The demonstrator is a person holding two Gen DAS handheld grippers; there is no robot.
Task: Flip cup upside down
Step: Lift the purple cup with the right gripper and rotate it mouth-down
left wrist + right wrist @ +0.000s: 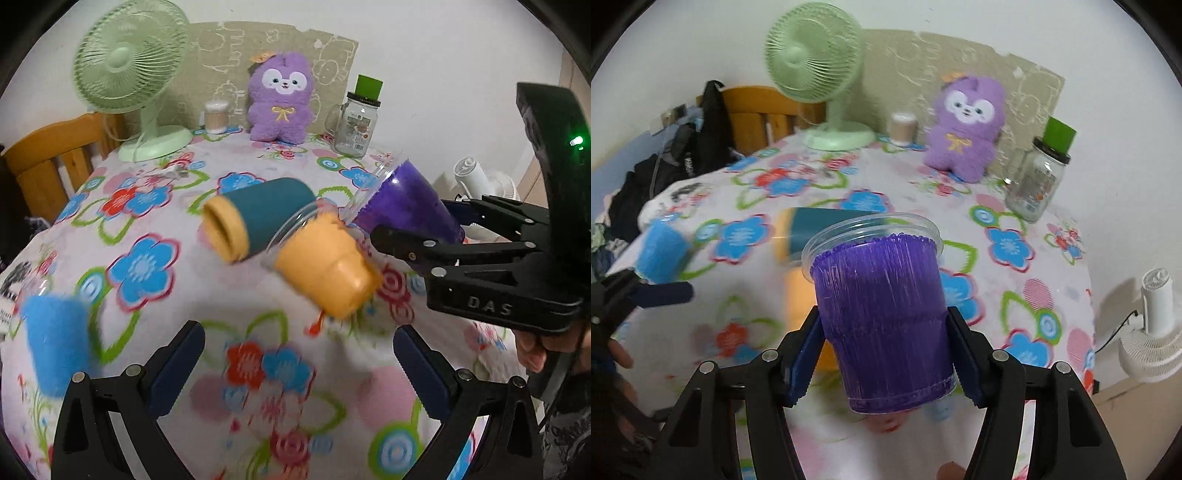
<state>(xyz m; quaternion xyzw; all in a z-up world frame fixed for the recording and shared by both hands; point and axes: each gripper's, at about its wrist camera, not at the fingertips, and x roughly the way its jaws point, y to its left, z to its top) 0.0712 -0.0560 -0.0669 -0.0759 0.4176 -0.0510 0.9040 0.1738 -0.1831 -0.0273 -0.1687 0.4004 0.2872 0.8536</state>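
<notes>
My right gripper (886, 350) is shut on a purple plastic cup (882, 317), held above the table with its clear rim pointing away from me; it also shows in the left wrist view (410, 206), tilted on its side. An orange cup (325, 262) lies on its side in front of the left gripper. A teal cup with an orange rim (258, 218) lies on its side behind it. A blue cup (55, 347) is at the left, blurred. My left gripper (299, 365) is open and empty, low over the tablecloth.
The table has a flowered cloth (155, 258). At the back stand a green fan (133, 74), a purple plush toy (280, 99), a cotton swab jar (216, 116) and a glass jar with a green lid (356, 122). A white fan (1152, 332) sits beyond the right edge.
</notes>
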